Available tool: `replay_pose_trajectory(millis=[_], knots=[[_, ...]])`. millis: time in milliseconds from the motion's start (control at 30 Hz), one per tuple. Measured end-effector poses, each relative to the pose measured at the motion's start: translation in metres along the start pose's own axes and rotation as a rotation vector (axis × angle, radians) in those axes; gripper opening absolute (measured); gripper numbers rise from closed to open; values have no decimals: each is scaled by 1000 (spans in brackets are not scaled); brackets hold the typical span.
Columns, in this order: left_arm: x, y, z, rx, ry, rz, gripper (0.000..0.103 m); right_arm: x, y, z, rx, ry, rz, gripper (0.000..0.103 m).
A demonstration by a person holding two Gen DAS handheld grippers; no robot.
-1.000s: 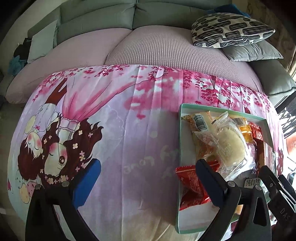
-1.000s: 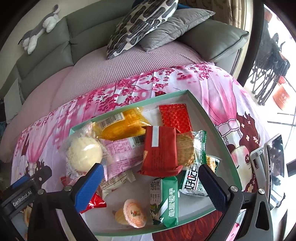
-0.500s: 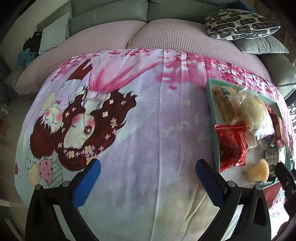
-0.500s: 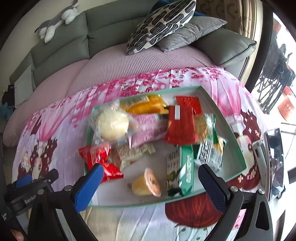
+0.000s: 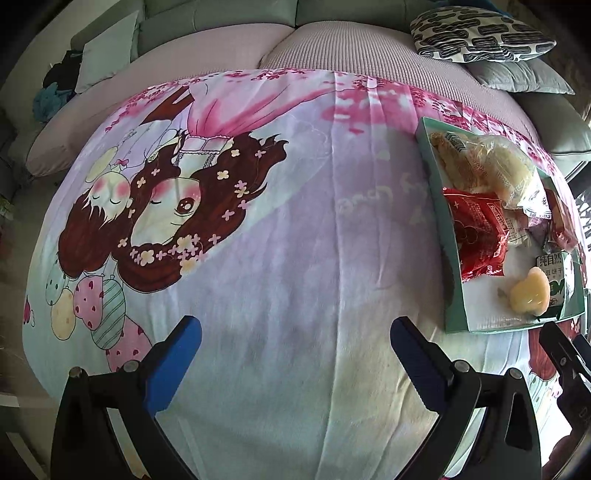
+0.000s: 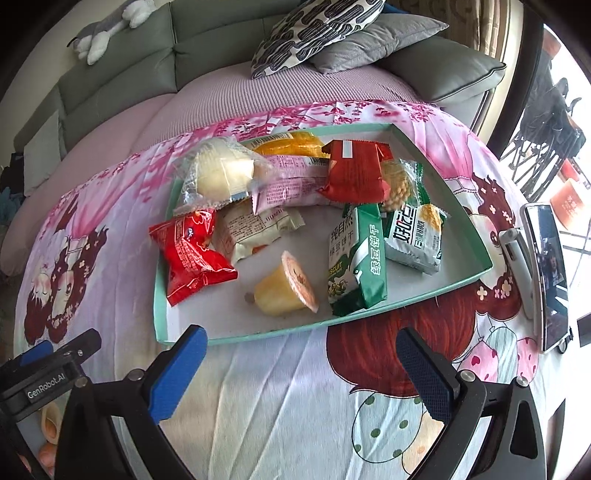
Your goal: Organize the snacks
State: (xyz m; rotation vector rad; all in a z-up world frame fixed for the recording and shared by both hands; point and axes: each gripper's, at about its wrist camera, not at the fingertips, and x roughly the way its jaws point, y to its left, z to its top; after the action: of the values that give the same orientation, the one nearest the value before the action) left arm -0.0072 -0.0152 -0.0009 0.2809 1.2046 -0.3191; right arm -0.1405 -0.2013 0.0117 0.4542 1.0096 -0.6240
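A shallow mint-green tray [image 6: 161,295] lies on a cartoon-print cloth and holds several wrapped snacks: a red packet [image 6: 188,254], a yellow jelly cup [image 6: 284,288], a green biscuit pack [image 6: 356,258], a grey-green pack [image 6: 415,236], a dark red packet [image 6: 352,171], a round bun in clear wrap [image 6: 218,173]. My right gripper [image 6: 301,371] stands open, empty, just in front of the tray's near edge. My left gripper [image 5: 293,354] is open over bare cloth, left of the tray [image 5: 452,295], whose red packet [image 5: 476,236] and jelly cup [image 5: 526,293] show at the right.
A phone on a white stand [image 6: 546,269] sits on the cloth right of the tray. Behind lies a grey sofa with a patterned pillow [image 6: 314,29], a grey cushion [image 6: 376,40] and a plush toy [image 6: 103,31]. The left gripper's body [image 6: 48,373] shows at lower left.
Both grippers have pulled back toward me and risen, so the tray looks smaller and farther. The left gripper has shifted left, off the tray and over bare cloth. Both stayed open.
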Motion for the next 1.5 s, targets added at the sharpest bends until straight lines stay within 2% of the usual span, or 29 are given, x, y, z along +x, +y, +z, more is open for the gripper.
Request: replay_pose_trajectory(millis=[1500], knots=[[10,-10,0,42,34,6,102,-1,-3,4,0,-6,-8,103]])
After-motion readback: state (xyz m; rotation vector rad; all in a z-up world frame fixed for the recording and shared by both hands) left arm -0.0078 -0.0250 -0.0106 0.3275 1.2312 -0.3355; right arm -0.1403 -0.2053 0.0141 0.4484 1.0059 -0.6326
